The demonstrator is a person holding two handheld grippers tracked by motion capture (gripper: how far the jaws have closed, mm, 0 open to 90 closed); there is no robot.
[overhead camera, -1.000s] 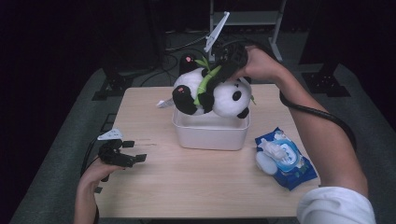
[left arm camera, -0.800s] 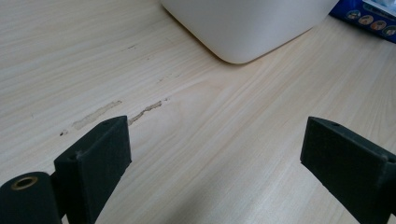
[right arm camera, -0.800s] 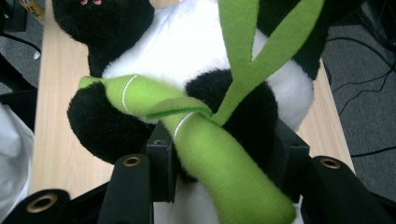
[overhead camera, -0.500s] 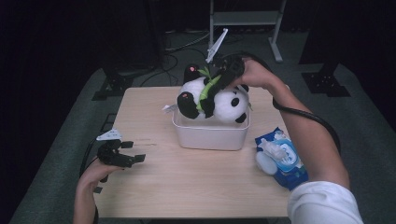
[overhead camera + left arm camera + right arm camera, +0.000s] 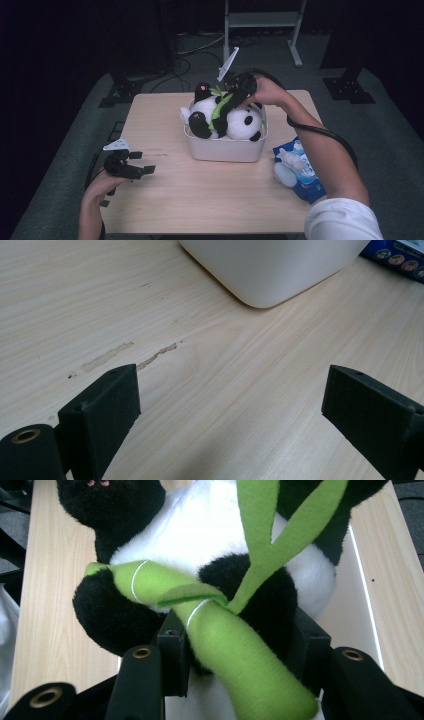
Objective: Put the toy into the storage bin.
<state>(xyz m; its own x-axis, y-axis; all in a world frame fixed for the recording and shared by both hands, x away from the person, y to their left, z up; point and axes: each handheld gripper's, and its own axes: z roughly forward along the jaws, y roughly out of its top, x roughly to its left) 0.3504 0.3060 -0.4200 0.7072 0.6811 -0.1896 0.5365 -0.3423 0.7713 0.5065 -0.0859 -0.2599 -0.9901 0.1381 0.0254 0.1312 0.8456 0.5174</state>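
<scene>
A black-and-white panda plush hugging a green bamboo stalk lies partly inside a white plastic bin at the table's middle back. My right gripper reaches in from the right and is shut on the plush. In the right gripper view its jaws squeeze the panda's black arm and the bamboo between them, with the panda's white body above and the bin's wall at the right. My left gripper rests low over the table's left side, open, with bare wood between its pads.
A blue wipes packet lies right of the bin, a white item on it. The bin's corner and the packet's edge lie ahead of the left gripper. A metal rack and cables sit behind the wooden table.
My right hand has come down with the panda, which now sits lower and partly in the bin. The left gripper has stayed where it was.
</scene>
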